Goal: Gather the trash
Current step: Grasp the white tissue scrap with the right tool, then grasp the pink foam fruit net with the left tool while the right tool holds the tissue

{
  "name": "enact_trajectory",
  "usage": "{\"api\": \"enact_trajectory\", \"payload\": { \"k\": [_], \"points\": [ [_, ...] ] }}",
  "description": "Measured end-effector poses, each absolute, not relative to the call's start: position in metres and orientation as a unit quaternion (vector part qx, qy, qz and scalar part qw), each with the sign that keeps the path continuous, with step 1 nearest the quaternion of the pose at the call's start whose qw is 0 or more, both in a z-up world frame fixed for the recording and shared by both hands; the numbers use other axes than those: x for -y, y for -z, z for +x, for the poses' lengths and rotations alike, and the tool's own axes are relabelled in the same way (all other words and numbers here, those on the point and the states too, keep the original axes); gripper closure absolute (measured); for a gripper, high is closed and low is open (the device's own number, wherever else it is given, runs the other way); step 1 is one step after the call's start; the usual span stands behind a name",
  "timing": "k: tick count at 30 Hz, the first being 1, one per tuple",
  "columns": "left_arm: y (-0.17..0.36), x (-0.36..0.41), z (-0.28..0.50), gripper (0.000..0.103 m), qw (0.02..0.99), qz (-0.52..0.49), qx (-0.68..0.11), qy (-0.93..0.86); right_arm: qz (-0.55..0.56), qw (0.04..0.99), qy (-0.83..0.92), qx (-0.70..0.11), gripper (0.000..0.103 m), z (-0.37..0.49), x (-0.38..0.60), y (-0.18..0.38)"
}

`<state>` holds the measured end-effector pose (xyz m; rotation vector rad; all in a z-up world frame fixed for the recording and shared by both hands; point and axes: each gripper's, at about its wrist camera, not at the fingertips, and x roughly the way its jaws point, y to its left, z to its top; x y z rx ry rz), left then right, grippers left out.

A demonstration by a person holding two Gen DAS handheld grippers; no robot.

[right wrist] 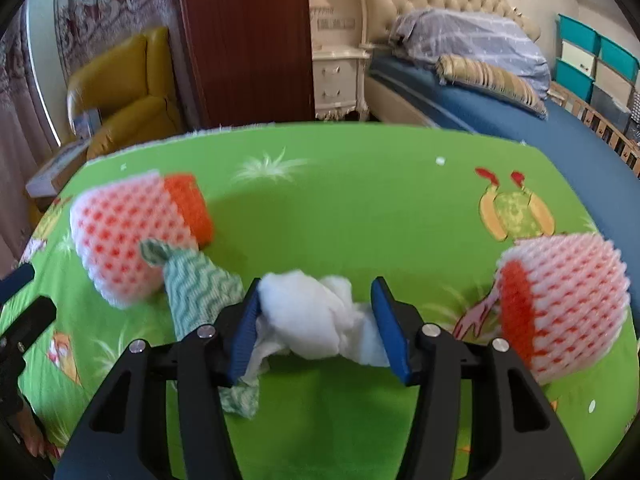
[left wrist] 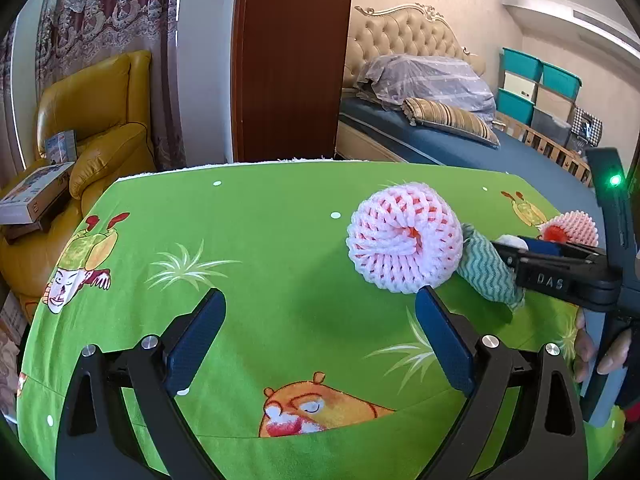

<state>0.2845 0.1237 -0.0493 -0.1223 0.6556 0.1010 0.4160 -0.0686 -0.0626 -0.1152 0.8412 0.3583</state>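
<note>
White tissue (right wrist: pixel 316 316) sits bunched between my right gripper's (right wrist: pixel 316 320) blue pads, low in the middle of the right wrist frame, and I read the jaws as narrowed onto it: the left pad presses its edge and the right pad meets its tail. No earlier picture tells me more, so I judge the grip as just made and still soft. A teal wavy cloth (right wrist: pixel 200 292) lies partly under the left finger, touching the tissue, so I want to squeeze on the wad alone and lift straight up, watching that the cloth does not trail along. One netted fruit (right wrist: pixel 132 240) rests at mid left, touching the cloth; another (right wrist: pixel 560 304) lies at the right edge, apart from the pads. My left gripper (left wrist: pixel 320 336) hangs wide and empty over the green sheet (left wrist: pixel 280 240) at the bottom of its frame, its right finger just beside the first fruit, ready for the cloth next
</note>
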Motion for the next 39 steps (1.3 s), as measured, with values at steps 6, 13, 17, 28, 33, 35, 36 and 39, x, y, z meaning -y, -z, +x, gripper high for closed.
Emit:
{"api": "enact_trajectory", "payload": {
  "k": [6,13,17,28,33,35,36,39],
  "points": [
    [0.049,-0.123,0.285,0.014,0.943,-0.057,-0.323,-0.05,-0.072,0.907,-0.182,-0.373,0.072,0.386,0.073,0.048],
    [0.049,-0.117,0.283,0.014,0.945,-0.045,-0.32,-0.041,-0.031,0.923,-0.194,-0.331,0.072,0.328,0.115,0.03],
    [0.049,-0.115,0.284,0.014,0.945,-0.042,-0.323,-0.037,-0.046,0.926,-0.186,-0.326,0.072,0.297,0.127,0.039],
    [0.054,-0.11,0.293,0.014,0.937,-0.038,-0.345,-0.035,-0.066,0.933,-0.155,-0.317,0.072,0.28,0.137,0.041],
    [0.055,-0.107,0.3,0.014,0.931,-0.051,-0.361,-0.024,-0.066,0.934,-0.151,-0.316,0.072,0.279,0.14,0.042],
    [0.054,-0.102,0.304,0.014,0.929,-0.051,-0.366,-0.017,-0.067,0.935,-0.153,-0.314,0.072,0.278,0.139,0.042],
    [0.053,-0.098,0.308,0.014,0.928,-0.047,-0.369,-0.014,-0.067,0.935,-0.153,-0.313,0.071,0.278,0.14,0.041],
    [0.055,-0.087,0.327,0.014,0.922,-0.024,-0.386,-0.021,-0.064,0.936,-0.152,-0.312,0.071,0.277,0.141,0.041]
  ]
}}
